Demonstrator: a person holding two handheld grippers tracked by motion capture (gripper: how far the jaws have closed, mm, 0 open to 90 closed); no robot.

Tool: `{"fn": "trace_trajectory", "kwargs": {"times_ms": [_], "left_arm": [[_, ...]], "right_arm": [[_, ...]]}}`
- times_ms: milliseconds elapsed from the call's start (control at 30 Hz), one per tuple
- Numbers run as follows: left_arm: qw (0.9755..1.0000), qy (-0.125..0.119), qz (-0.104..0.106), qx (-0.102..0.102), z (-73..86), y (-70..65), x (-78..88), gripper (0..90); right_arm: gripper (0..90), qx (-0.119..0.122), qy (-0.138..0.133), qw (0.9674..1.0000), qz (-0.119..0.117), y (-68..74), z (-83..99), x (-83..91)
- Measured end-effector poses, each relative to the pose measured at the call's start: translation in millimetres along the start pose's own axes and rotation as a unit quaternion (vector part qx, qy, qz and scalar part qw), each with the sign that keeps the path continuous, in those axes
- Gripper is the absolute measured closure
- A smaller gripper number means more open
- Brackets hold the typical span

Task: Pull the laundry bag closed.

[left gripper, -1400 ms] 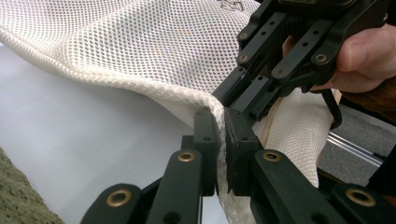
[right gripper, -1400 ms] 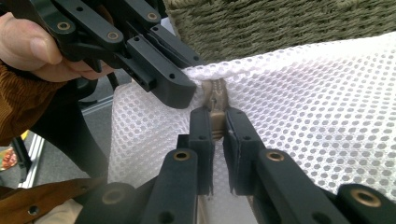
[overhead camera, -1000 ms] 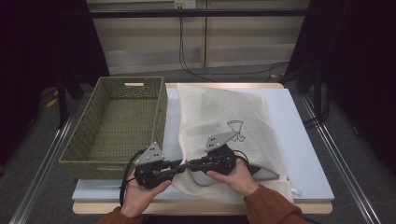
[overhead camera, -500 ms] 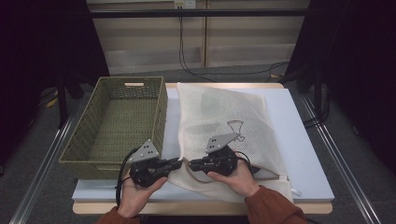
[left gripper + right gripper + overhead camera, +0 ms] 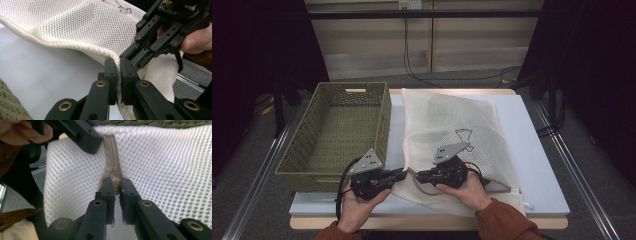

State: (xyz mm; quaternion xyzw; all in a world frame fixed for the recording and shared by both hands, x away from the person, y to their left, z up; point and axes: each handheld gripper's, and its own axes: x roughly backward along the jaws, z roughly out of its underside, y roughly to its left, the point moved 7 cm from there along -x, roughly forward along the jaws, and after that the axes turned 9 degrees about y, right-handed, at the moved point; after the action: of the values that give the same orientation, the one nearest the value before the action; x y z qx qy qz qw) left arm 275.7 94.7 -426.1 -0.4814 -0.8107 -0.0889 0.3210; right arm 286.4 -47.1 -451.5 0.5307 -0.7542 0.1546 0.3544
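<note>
Both pairs of fingers clamp the mesh bag [image 5: 447, 130]: our left gripper [image 5: 119, 75] has just been closing and now pinches its corded edge, our right gripper [image 5: 115, 187] pinches the beige zip pull [image 5: 115, 182]. Bag lies flat on the white table [image 5: 537, 150], just right of the green basket [image 5: 302, 150], grippers tip to tip at its near edge.
</note>
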Motion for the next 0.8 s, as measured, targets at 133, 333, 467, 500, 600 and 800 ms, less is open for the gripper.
{"fn": "trace_trajectory", "kwargs": {"times_ms": [133, 333, 467, 500, 600, 800], "left_arm": [[1.0, 0.001, 0.0, 0.0, 0.5, -0.1, -0.4, 86.0], [1.0, -0.005, 0.0, 0.002, -0.4, 1.9, 1.7, 86.1], [1.0, -0.007, 0.001, 0.002, -0.2, 2.9, 3.5, 86.0], [1.0, -0.008, 0.001, 0.003, -0.4, 2.9, 3.2, 86.1], [1.0, -0.008, 0.005, 0.003, -0.8, 2.3, 2.3, 86.0], [0.9999, -0.01, 0.003, 0.005, -0.4, 3.4, 3.0, 86.0]], "right_arm": [[82.9, 0.001, 0.004, 1.0, 0.002, -0.7, 2.3, -0.6], [82.9, -0.002, 0.017, 0.9998, 0.007, -2.5, 8.3, 3.1], [82.9, -0.001, 0.027, 0.9996, 0.013, -5.1, 16.0, 4.0], [82.9, -0.003, 0.026, 0.9995, 0.014, -6.1, 18.4, 5.4], [82.9, -0.009, 0.025, 0.9995, 0.017, -10.2, 23.1, 10.1], [82.9, -0.006, 0.027, 0.9994, 0.021, -10.4, 24.8, 12.1]]}}
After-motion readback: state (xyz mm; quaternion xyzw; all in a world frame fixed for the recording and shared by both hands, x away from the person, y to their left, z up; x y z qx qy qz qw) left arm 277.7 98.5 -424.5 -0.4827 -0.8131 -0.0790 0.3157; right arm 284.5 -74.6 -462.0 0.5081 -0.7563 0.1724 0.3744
